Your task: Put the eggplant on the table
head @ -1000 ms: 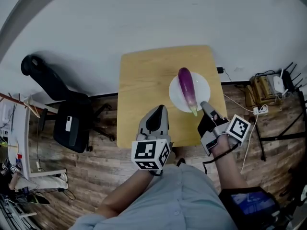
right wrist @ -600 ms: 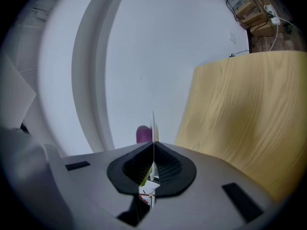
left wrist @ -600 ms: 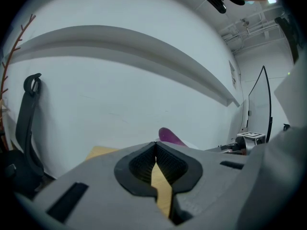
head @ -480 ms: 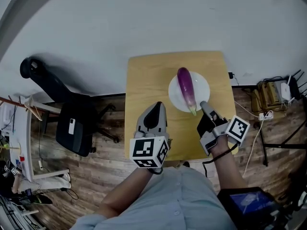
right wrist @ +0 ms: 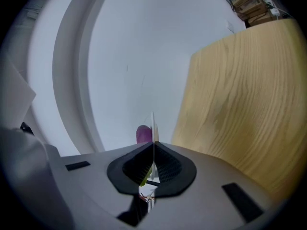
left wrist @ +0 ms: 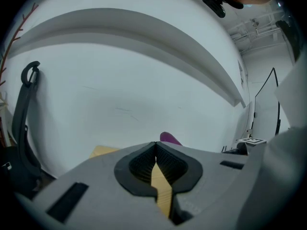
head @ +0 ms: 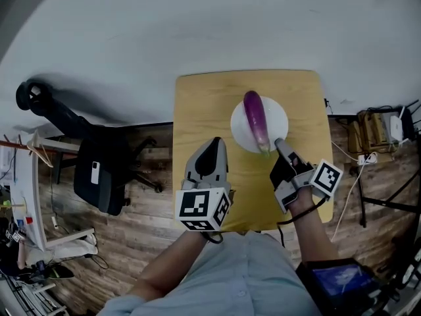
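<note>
Pinching the plate (head: 277, 115) rim, the right gripper (head: 279, 143) is clamped tight, eggplant (head: 256, 118) on top. Left gripper (head: 214, 143) fingers are together, empty, above the table's (head: 204, 107) near edge.

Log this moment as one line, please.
eggplant: on white plate over table, touchdown unclear | right gripper: shut on plate rim | left gripper: shut, empty

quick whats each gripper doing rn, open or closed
left gripper: closed, empty
right gripper: closed on the white plate rim
</note>
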The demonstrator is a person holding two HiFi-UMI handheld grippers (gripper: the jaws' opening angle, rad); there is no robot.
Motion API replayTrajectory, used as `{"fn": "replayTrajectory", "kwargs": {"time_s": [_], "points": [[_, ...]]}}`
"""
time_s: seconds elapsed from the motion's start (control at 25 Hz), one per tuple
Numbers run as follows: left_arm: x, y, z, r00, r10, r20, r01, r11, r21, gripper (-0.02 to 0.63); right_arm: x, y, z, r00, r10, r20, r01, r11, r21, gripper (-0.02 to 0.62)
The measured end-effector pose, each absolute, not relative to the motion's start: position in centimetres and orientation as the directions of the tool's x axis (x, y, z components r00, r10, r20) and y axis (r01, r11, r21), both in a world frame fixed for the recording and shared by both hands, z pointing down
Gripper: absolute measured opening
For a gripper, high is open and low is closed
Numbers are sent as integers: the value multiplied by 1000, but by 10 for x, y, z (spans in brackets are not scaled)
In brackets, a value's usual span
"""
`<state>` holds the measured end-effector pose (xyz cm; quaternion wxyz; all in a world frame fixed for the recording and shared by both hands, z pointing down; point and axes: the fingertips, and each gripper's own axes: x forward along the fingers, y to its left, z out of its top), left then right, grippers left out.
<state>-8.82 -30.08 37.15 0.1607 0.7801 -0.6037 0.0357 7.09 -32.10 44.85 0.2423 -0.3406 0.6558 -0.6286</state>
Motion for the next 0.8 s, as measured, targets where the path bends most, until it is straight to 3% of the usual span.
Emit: {"fn": "replayTrajectory", "kwargs": {"time_s": [0.8], "points": [[-115,-350,442,286,-885,367,-948,-204,245,6,42,-361,528,-657,-726,201,-149,-136,-979,6]]}}
